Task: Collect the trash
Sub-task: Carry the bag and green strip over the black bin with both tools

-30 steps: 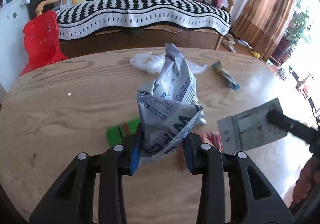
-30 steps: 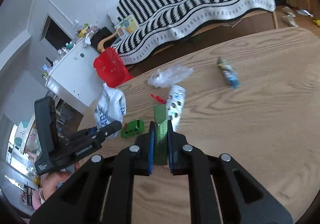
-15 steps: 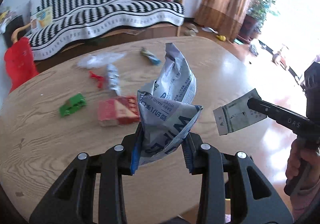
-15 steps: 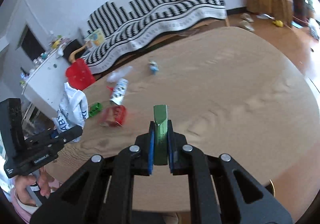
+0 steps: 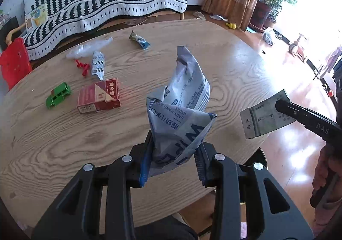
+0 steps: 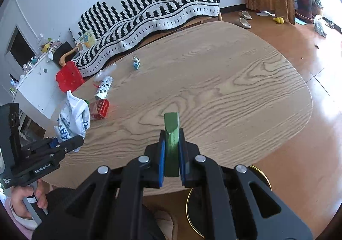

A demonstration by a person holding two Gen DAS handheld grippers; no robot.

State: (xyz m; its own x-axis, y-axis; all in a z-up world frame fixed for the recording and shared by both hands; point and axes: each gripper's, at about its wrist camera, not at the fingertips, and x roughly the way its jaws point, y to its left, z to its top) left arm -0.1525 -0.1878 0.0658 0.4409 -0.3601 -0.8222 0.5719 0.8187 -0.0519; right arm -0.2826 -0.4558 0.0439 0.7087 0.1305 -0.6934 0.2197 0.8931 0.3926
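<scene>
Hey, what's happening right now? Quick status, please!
Left gripper shut on crumpled white-and-blue wipes packet. Right gripper shut on flat green-edged carton. Nothing blocking; red box on wooden table.

— What are the surfaces like?
— I see a wooden table (image 5: 224,73) with bold grain and a smooth, slightly glossy finish. My left gripper (image 5: 172,160), matt black plastic, holds a crinkled, shiny wipes packet (image 5: 181,111).
— And the right?
— My right gripper (image 6: 172,160) holds a flat, matt green cardboard carton (image 6: 171,139).
</scene>
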